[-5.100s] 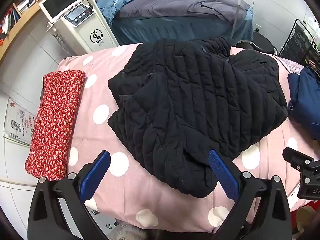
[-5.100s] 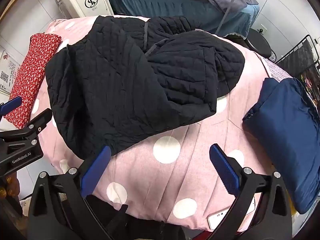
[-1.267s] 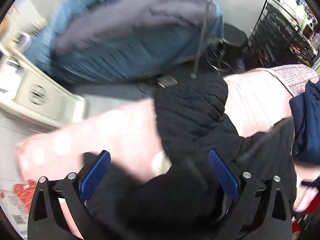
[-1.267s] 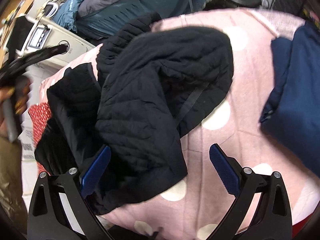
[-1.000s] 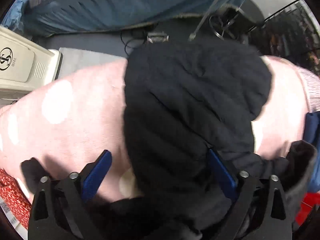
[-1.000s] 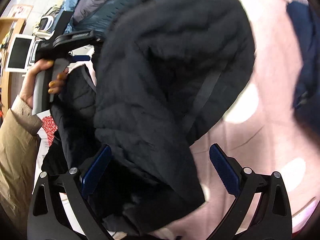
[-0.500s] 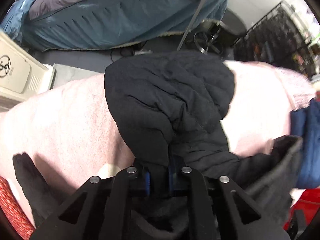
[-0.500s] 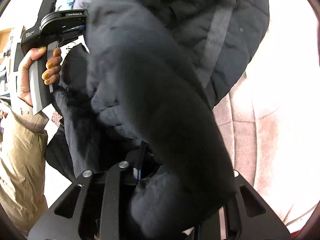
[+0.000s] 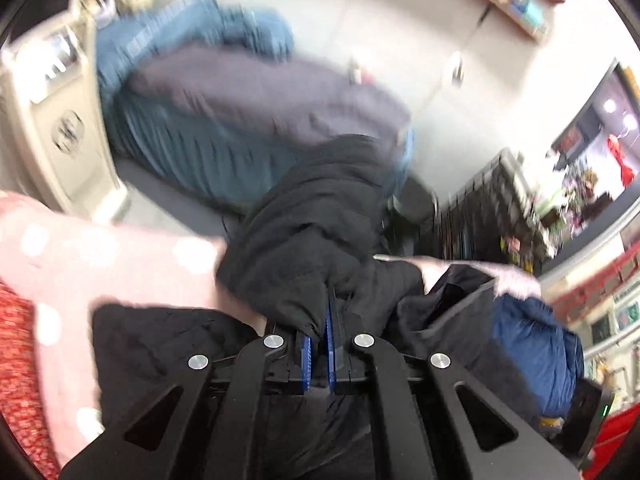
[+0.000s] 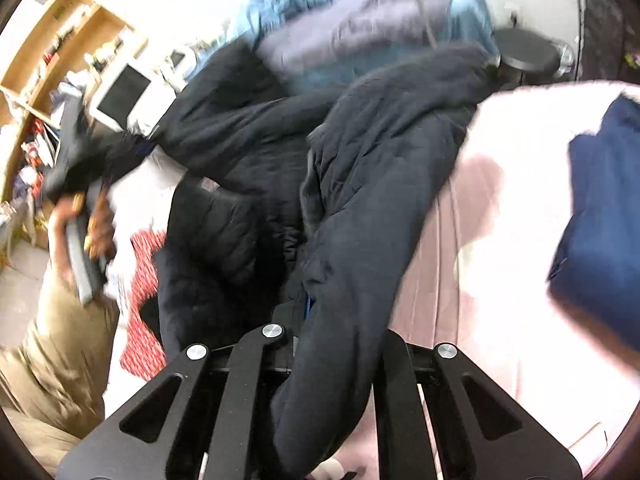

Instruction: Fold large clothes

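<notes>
Pink bedspread (image 10: 480, 216): white-dotted cover, fills the near half of both views, carries all the clothes.
Black jacket (image 10: 360, 184): quilted, lifted off the spread; in the right wrist view it stretches from far left to the near centre, bunched folds hang in the middle; the left wrist view shows part of it (image 9: 312, 232) rising ahead of the fingers, another part lying flat near left.
Far bed (image 9: 224, 120): grey and blue bedding across the far side, blurred.
Navy garment (image 10: 600, 216): lies on the spread at right, apart from the jacket; seen also at right in the left wrist view (image 9: 528, 344).
Red patterned cloth (image 10: 144, 280): left edge of the spread, partly under the jacket.
Cream machine (image 9: 52, 128): far left, beside the far bed, blurred.
Left gripper (image 9: 318, 340): blue pads pressed together, pinching a fold of jacket; in the right wrist view it sits far left (image 10: 76, 168), a hand (image 10: 92, 224) round its handle, jacket trailing from it.
Right gripper (image 10: 308, 312): fingers drawn in at centre, jacket draped over them and running between them; only a sliver of blue pad shows; pinching the jacket.
</notes>
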`<state>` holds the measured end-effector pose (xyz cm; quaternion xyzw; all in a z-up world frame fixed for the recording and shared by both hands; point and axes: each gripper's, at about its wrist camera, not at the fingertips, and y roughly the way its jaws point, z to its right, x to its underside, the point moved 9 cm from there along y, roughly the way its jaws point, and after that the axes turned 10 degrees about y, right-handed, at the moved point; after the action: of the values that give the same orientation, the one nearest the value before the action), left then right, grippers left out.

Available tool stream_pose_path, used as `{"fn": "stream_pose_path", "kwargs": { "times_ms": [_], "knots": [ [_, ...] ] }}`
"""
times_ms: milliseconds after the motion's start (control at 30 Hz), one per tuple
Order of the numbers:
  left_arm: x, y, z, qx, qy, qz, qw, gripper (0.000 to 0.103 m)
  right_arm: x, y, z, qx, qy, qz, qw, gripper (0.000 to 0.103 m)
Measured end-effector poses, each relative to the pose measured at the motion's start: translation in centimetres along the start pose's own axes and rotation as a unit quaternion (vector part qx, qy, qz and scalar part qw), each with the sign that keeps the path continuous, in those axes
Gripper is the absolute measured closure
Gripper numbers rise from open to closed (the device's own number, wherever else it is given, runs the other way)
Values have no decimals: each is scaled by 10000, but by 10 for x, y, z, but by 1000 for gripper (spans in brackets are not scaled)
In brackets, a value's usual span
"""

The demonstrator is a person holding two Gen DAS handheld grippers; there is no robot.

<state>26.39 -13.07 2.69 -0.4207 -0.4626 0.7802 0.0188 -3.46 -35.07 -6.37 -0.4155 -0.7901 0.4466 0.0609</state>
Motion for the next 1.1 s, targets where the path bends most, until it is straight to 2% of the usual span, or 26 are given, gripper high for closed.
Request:
{"fn": "stream_pose_path", "kwargs": {
  "times_ms": [100, 200, 300, 433, 500, 600, 667, 700, 733, 800, 833, 867, 900, 967, 1000, 1033, 1067, 1100],
  "knots": [
    [-10, -91, -15, -531, 33, 784, 9955, 99, -15, -53, -5, -612, 243, 456, 9968, 94],
    [-5, -173, -22, -730, -116, 1411, 9872, 99, -33, -103, -16, -1079, 116, 994, 9891, 94],
    [6, -245, -20, -979, -108, 1884, 9771, 99, -53, -161, -35, -1562, -242, 1446, 9768, 94],
    [15, -322, -12, -985, -273, 2454, 9640, 99, -53, -243, -67, -2295, -795, 1922, 9508, 94],
    [15, -357, -7, -1009, -364, 2809, 9537, 99, -67, -268, -96, -2679, -956, 2071, 9360, 94],
    [14, -410, 0, -1004, -469, 3496, 9303, 99, -73, -307, -110, -3236, -1044, 2193, 9145, 94],
    [11, -427, 1, -1197, -471, 3763, 9175, 99, -88, -318, -109, -3316, -966, 2277, 9104, 94],
    [9, -431, -3, -1427, -471, 3804, 9125, 99, -94, -318, -103, -3214, -863, 2318, 9141, 92],
    [5, -430, -7, -1692, -504, 3754, 9099, 99, -105, -309, -95, -3077, -700, 2282, 9211, 90],
    [0, -402, -31, -2059, -713, 3411, 9144, 95, -126, -276, -66, -2581, -110, 2215, 9403, 66],
    [1, -387, -42, -2234, -824, 3208, 9167, 95, -137, -255, -48, -2255, 252, 2131, 9503, 25],
    [4, -351, -59, -2373, -1010, 2755, 9261, 88, -146, -228, -22, -1852, 704, 2026, 9590, 6],
    [6, -325, -70, -2378, -1078, 2446, 9338, 80, -148, -214, 0, -1612, 1068, 2076, 9589, 6],
    [29, -255, -99, -2431, -1290, 1570, 9485, 47, -143, -192, 33, -1466, 1585, 1983, 9561, 6],
    [48, -220, -111, -2375, -1457, 1133, 9537, 42, -133, -173, 53, -1331, 1940, 1729, 9564, 6],
    [69, -191, -123, -2387, -1657, 733, 9541, 41, -123, -159, 69, -1178, 2135, 1535, 9576, 6],
    [97, -161, -135, -2424, -1898, 316, 9509, 40, -112, -149, 80, -1045, 2234, 1380, 9592, 6],
    [123, -137, -142, -2414, -2050, 94, 9485, 38, -101, -145, 89, -953, 2246, 1251, 9617, 6]
  ]
}}
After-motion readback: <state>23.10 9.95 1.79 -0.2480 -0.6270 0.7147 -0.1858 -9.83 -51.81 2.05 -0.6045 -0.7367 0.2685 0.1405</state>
